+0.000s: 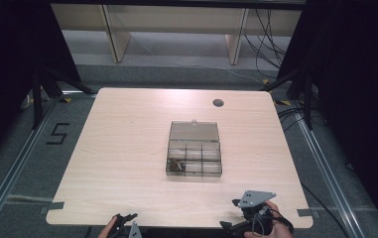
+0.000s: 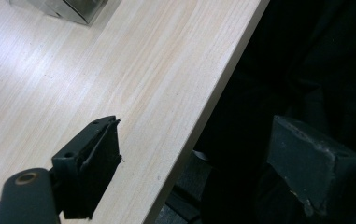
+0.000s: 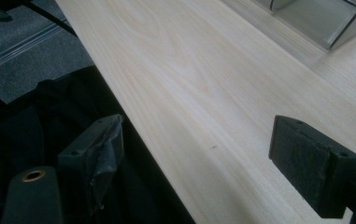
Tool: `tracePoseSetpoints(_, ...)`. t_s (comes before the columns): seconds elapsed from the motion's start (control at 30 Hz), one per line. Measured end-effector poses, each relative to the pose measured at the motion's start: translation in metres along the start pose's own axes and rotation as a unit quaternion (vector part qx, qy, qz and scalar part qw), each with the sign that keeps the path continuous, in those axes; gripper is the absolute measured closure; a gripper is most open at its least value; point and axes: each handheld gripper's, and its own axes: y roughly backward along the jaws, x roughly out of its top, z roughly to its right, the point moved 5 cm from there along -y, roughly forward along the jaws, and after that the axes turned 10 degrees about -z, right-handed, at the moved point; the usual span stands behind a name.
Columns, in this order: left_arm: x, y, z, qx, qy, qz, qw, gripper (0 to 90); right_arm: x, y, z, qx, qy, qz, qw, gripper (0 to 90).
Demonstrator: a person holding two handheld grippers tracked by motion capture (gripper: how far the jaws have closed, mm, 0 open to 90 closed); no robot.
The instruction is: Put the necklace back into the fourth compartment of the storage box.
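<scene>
A clear plastic compartment box (image 1: pixel 194 151) lies at the table's centre with its lid folded back. Small dark items (image 1: pixel 176 164) sit in its near-left compartment. My left gripper (image 1: pixel 127 218) hovers at the table's near edge, left of centre, held by a hand. In the left gripper view it (image 2: pixel 199 135) is open and empty, one jaw over the wood and the other past the edge. My right gripper (image 1: pixel 232 214) is at the near edge to the right, under its grey plate (image 1: pixel 256 197). Seen from its own camera, this gripper (image 3: pixel 199 130) is open with nothing between the jaws.
The light wood table (image 1: pixel 127 148) has a dark round hole (image 1: pixel 218 102) near its far edge. A corner of the box (image 2: pixel 73 7) shows far off in the left gripper view, and again as a box corner (image 3: pixel 325 18) in the right gripper view. Grey floor and metal rails (image 1: pixel 8 178) flank the table.
</scene>
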Motion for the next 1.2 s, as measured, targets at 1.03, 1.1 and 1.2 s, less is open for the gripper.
tracePoseSetpoints(1.03, -0.001, -0.003, 0.000, 0.003, -0.001, -0.008, 1.0000, 16.3, -0.034, 0.011, -0.006, -0.006, -0.024, 0.017, 0.9995, 18.4)
tracePoseSetpoints(1.1, -0.001, -0.002, 0.000, -0.003, -0.002, -0.009, 0.9999, 16.2, -0.034, 0.012, -0.005, -0.010, -0.028, 0.023, 0.9993, 18.4)
tracePoseSetpoints(1.2, -0.001, -0.002, -0.001, 0.001, -0.002, -0.008, 1.0000, 16.3, -0.035, 0.012, -0.005, -0.006, -0.029, 0.026, 0.9992, 18.4)
